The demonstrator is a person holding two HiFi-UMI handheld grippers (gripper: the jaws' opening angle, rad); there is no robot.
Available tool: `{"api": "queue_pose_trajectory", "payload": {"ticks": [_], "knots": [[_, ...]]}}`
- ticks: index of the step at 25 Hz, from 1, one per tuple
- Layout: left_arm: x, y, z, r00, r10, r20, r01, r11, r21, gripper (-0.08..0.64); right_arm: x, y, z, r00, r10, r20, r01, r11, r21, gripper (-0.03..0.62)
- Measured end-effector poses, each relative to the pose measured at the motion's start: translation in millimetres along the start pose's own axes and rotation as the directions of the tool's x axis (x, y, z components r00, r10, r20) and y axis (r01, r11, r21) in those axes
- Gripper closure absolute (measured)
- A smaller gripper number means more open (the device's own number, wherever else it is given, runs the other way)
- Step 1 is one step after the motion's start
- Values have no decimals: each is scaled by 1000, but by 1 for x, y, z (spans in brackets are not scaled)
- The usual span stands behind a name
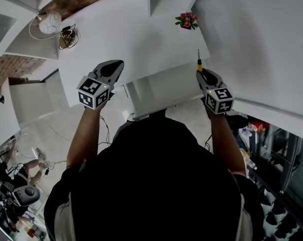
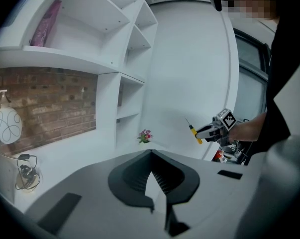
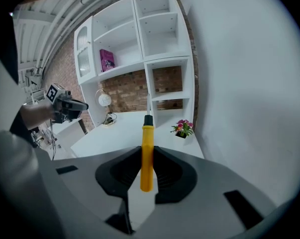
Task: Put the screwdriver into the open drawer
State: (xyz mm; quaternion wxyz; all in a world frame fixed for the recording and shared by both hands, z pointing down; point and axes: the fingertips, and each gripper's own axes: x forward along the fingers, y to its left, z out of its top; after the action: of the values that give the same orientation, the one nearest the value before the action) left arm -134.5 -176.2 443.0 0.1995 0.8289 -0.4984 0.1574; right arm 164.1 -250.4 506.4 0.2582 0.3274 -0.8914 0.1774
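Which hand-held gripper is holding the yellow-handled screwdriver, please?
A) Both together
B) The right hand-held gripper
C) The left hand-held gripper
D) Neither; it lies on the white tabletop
B: the right gripper view shows the right hand-held gripper with its jaws closed on the yellow handle of the screwdriver, while the left hand-held gripper has its jaws together with nothing between them.

A home study; white desk (image 1: 131,39), wall shelves (image 3: 159,29), brick wall (image 2: 50,113), lamp (image 2: 8,124), potted flowers (image 1: 187,20).
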Motion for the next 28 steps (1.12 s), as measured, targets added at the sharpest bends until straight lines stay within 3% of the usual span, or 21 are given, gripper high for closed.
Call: {"api": "queue_pose_trajectory", "payload": {"ticks": [14,28], "knots": [[2,10,-25,999,33,-31,-34,998,-48,545,43,0,-50,991,75,-112,-78,997,-21,508],[21,9,-49,997,-5,-81,1,999,-53,545,75,2,-94,973,113,-200,-121,992,-32,509]]}}
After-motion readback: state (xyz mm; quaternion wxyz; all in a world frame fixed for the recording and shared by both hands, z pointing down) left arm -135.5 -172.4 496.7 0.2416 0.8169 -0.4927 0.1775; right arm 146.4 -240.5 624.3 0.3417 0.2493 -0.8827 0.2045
